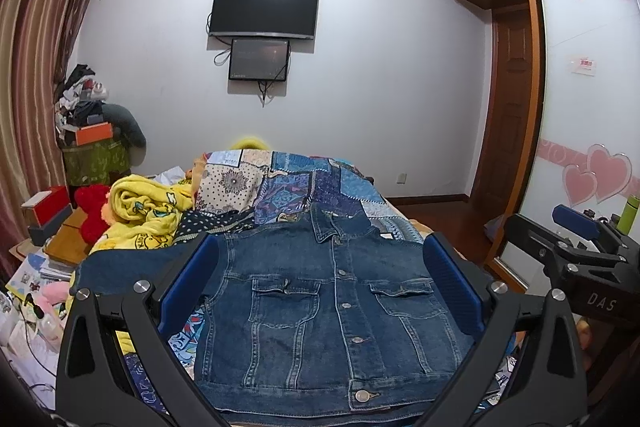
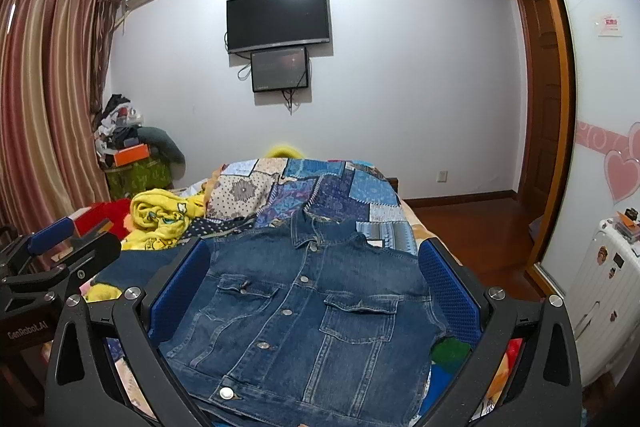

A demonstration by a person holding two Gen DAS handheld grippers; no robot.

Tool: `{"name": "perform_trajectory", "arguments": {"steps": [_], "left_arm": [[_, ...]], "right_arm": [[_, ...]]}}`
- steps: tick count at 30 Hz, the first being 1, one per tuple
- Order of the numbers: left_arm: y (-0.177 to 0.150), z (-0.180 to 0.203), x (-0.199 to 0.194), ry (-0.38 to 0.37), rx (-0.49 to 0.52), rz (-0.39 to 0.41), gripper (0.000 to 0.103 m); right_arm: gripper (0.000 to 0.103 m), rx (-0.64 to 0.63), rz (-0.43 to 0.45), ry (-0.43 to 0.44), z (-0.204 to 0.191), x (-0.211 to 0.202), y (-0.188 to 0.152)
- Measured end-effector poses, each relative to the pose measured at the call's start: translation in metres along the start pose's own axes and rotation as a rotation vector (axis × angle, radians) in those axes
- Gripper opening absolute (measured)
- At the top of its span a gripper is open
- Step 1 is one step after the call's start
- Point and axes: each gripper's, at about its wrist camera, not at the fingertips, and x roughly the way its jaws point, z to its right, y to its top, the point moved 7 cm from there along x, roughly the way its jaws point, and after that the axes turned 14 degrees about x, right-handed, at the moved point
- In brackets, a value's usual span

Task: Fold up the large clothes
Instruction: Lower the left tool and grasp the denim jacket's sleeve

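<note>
A blue denim jacket (image 1: 332, 307) lies front up on the bed, buttoned, collar toward the far wall, its sleeves folded in out of sight; it also shows in the right wrist view (image 2: 312, 311). My left gripper (image 1: 320, 291) is open and empty, held above the jacket with a blue pad on each side. My right gripper (image 2: 312, 291) is open and empty too, also above the jacket. The right gripper shows at the right edge of the left wrist view (image 1: 580, 239); the left gripper shows at the left edge of the right wrist view (image 2: 60, 247).
A patchwork quilt (image 1: 288, 183) covers the bed beyond the jacket. A yellow blanket (image 1: 148, 211) and a red plush toy (image 1: 94, 211) lie to the left. Books and boxes (image 1: 48, 219) crowd the left side. A wardrobe (image 1: 580, 87) and wooden floor (image 1: 440, 223) are to the right.
</note>
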Motion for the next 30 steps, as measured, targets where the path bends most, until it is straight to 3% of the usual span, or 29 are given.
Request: {"name": "perform_trajectory", "arguments": {"steps": [11, 17, 30], "left_arm": [[-0.021, -0.032, 0.058, 0.012, -0.048, -0.098, 0.103], [-0.051, -0.069, 0.102, 0.082, -0.082, -0.205, 0.103], [-0.178, -0.245, 0.178, 0.186, -0.381, -0.49, 0.103]], "right_arm": [[0.103, 0.019, -0.113, -0.035, 0.003, 0.047, -0.011], [0.103, 0.024, -0.212, -0.068, 0.007, 0.086, -0.026], [0.103, 0.013, -0.42, -0.148, 0.019, 0.167, -0.069]]}}
